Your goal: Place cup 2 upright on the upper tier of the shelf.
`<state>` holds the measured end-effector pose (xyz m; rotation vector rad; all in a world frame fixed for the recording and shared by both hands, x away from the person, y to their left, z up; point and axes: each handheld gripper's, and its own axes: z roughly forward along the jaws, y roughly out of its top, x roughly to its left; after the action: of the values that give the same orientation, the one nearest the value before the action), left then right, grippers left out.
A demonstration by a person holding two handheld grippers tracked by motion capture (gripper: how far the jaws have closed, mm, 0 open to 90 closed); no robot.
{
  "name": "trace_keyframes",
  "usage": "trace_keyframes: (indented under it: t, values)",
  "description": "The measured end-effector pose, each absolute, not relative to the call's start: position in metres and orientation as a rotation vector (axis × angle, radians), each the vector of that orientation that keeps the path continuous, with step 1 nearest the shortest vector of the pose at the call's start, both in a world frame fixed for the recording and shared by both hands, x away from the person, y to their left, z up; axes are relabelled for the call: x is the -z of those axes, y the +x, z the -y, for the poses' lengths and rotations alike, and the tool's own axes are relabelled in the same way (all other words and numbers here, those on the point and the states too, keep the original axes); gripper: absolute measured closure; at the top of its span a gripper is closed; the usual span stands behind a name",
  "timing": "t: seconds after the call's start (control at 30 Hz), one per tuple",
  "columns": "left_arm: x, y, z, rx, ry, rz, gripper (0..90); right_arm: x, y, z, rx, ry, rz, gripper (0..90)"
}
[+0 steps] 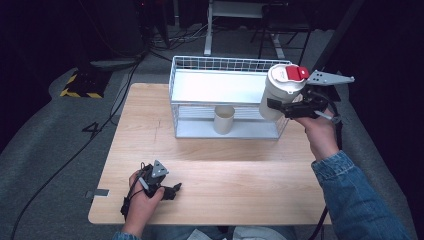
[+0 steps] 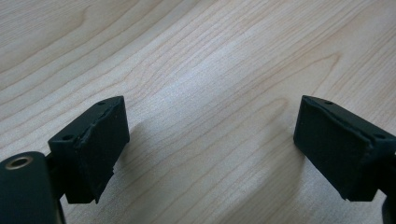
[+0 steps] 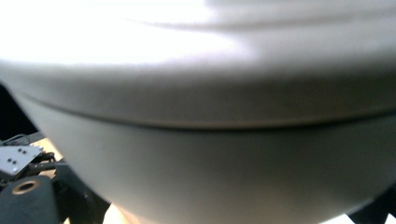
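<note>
A white canister with a red lid flap (image 1: 281,90) hangs in the air at the right end of a white wire rack (image 1: 227,97), held upright by my right gripper (image 1: 290,107), which is shut on it. In the right gripper view the canister's white wall (image 3: 201,140) is pressed close to the camera. A cream cup (image 1: 224,120) stands on the rack's lower shelf. My left gripper (image 1: 172,191) rests low over the wooden table (image 1: 225,170) near its front left; its jaws stand wide apart over bare wood, each black pad (image 2: 95,149) clear of anything.
The rack has a white upper shelf (image 1: 215,85) and stands at the table's far middle. Dark floor with cables and a yellow-black striped block (image 1: 82,85) lies beyond the table's left side. A desk frame (image 1: 240,25) stands behind.
</note>
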<state>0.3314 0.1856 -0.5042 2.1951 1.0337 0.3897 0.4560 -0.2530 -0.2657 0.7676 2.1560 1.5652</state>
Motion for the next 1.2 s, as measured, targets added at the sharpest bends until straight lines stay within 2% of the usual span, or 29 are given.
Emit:
trace_keyframes:
  t: [0.63, 1.2]
  values:
    - [0.504, 0.332, -0.185, -0.386, 2.196, -1.034, 10.5, 0.235, 0.502, 0.217, -1.517, 0.784, -2.123, 10.0]
    - [0.504, 0.332, -0.185, -0.386, 2.196, -1.034, 10.5, 0.24, 0.54, 0.174, -1.534, 0.791, -2.136, 9.9]
